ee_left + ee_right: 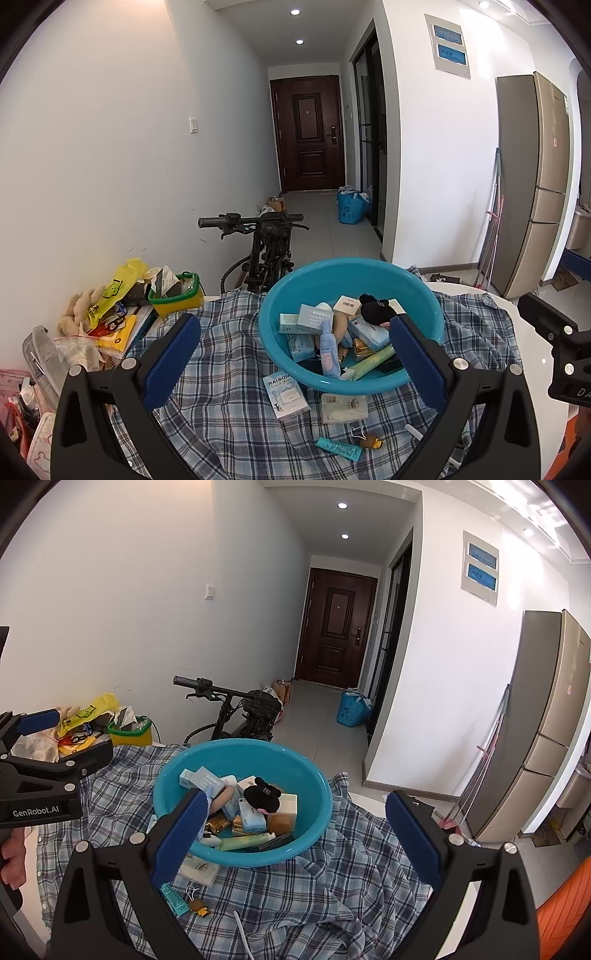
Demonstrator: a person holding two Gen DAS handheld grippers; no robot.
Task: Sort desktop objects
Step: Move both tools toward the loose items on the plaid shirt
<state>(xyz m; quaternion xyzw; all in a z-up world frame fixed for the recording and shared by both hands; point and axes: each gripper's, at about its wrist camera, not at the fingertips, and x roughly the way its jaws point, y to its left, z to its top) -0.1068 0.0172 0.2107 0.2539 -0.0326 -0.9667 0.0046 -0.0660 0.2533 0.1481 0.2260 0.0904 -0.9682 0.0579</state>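
Turquoise plastic forms the basin (351,325), which is set on a checked cloth (221,387) spread over the tabletop (532,369), probably so that it serves as the collecting place for the sorted things. Many small boxes, tubes and a black plush toy (375,308) are already heaped inside it. Four things are left outside, on the cloth just before the basin: a white box marked RAISON (286,395), a flat white packet (343,408), a teal tube (338,448) and a small brown trinket (369,441).

Both claws are held released and nothing is grasped. The left claw (295,365) is kept above the near rim of the basin, and the right claw (295,849) is held similarly. The wide opening is judged to be a readiness for the next pick, most likely one of the loose things near the basin.
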